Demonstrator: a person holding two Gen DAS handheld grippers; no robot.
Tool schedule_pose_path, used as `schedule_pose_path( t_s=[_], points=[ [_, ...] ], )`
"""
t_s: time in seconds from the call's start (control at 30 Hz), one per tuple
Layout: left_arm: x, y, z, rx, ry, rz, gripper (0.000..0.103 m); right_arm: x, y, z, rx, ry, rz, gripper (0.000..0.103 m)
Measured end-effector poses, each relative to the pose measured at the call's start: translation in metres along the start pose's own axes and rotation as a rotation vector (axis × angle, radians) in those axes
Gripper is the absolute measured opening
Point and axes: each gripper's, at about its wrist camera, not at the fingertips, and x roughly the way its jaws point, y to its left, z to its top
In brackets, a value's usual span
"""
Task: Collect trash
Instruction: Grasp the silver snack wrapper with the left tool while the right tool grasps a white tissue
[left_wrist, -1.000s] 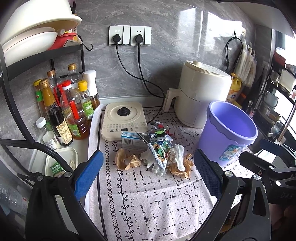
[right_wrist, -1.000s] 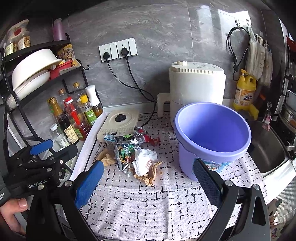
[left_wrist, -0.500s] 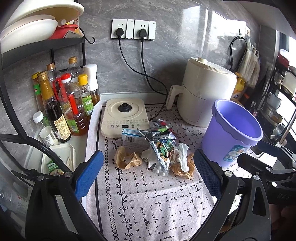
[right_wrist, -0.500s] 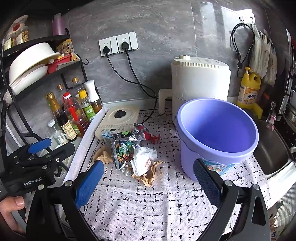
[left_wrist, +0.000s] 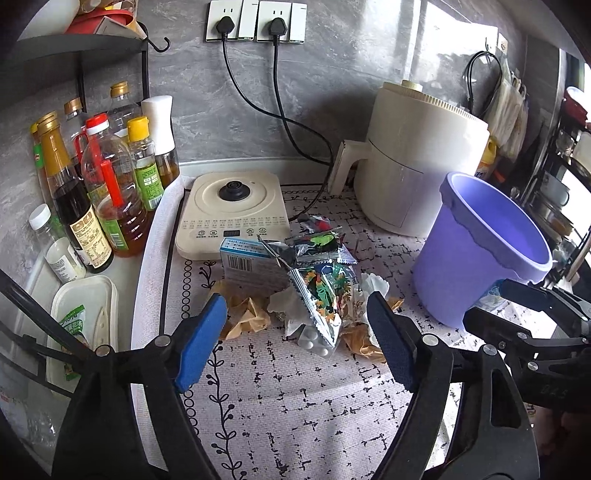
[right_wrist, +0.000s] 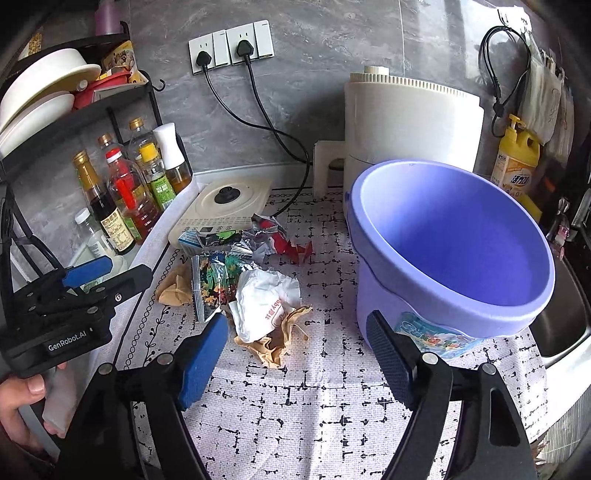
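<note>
A pile of trash lies on the patterned mat (left_wrist: 295, 398): a foil snack wrapper (left_wrist: 321, 295), a blue-and-white box (left_wrist: 245, 260), crumpled brown paper (left_wrist: 245, 319), a blister pack (left_wrist: 314, 341) and a white crumpled wrapper (right_wrist: 266, 302). My left gripper (left_wrist: 295, 343) hovers just in front of the pile. Its jaws are closing and its pads touch nothing. My right gripper (right_wrist: 295, 354) hangs over the brown paper (right_wrist: 273, 345) near the white wrapper. Its jaws are also closing, with nothing pressed between them. A purple bucket (right_wrist: 450, 240) stands to the right of the pile.
A cream induction cooker (left_wrist: 232, 210) and a white air fryer (left_wrist: 417, 162) stand behind the pile, with cords running to the wall sockets. Several sauce bottles (left_wrist: 103, 188) and a dish rack (right_wrist: 48, 96) fill the left side. A sink (right_wrist: 565, 317) lies to the right of the bucket.
Both grippers have come down and closer to the trash pile, which now looks larger. The jaws of both have narrowed. The trash and the bucket have not moved.
</note>
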Motion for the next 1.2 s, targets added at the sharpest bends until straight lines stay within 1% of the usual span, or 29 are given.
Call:
schedule_pose_path(
  t_s=[0.17, 0.23, 0.37, 0.43, 0.47, 0.53, 0.57, 0.6, 0.63, 0.67, 0.77, 0.9, 1.03, 1.1, 1.13, 1.17, 1.2],
  points=[
    [0.029, -0.002, 0.003, -0.005, 0.045, 0.0, 0.064, 0.018, 0.001, 0.002, -0.02, 0.044, 0.027, 0.066],
    [0.04, -0.001, 0.003, -0.019, 0.065, -0.004, 0.059, 0.023, 0.002, 0.003, -0.034, 0.052, 0.036, 0.066],
    [0.059, 0.001, 0.003, -0.045, 0.092, -0.017, 0.054, 0.031, 0.007, 0.004, -0.07, 0.057, 0.05, 0.06],
    [0.066, 0.002, 0.003, -0.057, 0.099, -0.032, 0.043, 0.034, 0.009, 0.005, -0.091, 0.059, 0.057, 0.06],
    [0.07, 0.001, 0.003, -0.057, 0.104, -0.039, 0.04, 0.036, 0.01, 0.006, -0.097, 0.062, 0.063, 0.059],
    [0.078, 0.0, 0.002, -0.065, 0.124, -0.055, 0.027, 0.039, 0.012, 0.007, -0.109, 0.067, 0.072, 0.058],
    [0.08, -0.001, 0.001, -0.072, 0.132, -0.062, 0.025, 0.04, 0.013, 0.007, -0.114, 0.069, 0.077, 0.058],
    [0.082, -0.001, 0.001, -0.077, 0.136, -0.065, 0.015, 0.041, 0.013, 0.008, -0.118, 0.07, 0.082, 0.057],
    [0.083, -0.002, 0.001, -0.079, 0.135, -0.066, 0.008, 0.042, 0.014, 0.008, -0.121, 0.07, 0.087, 0.056],
    [0.082, -0.002, 0.001, -0.08, 0.128, -0.066, 0.004, 0.043, 0.015, 0.008, -0.123, 0.072, 0.093, 0.054],
    [0.073, -0.001, 0.003, -0.088, 0.093, -0.068, 0.002, 0.049, 0.018, 0.009, -0.13, 0.083, 0.113, 0.046],
    [0.058, 0.003, 0.006, -0.095, 0.052, -0.073, 0.002, 0.057, 0.025, 0.009, -0.145, 0.1, 0.126, 0.045],
    [0.041, 0.008, 0.011, -0.1, 0.008, -0.06, 0.001, 0.068, 0.026, 0.007, -0.131, 0.138, 0.132, 0.047],
    [0.034, 0.011, 0.013, -0.103, -0.007, -0.048, 0.001, 0.071, 0.025, 0.006, -0.117, 0.148, 0.122, 0.054],
    [0.031, 0.012, 0.013, -0.104, -0.014, -0.041, 0.001, 0.072, 0.024, 0.005, -0.105, 0.147, 0.115, 0.06],
    [0.027, 0.014, 0.013, -0.107, -0.021, -0.031, 0.001, 0.073, 0.022, 0.005, -0.092, 0.148, 0.11, 0.064],
    [0.024, 0.016, 0.013, -0.111, -0.026, -0.023, 0.001, 0.074, 0.021, 0.005, -0.08, 0.151, 0.107, 0.066]
  ],
)
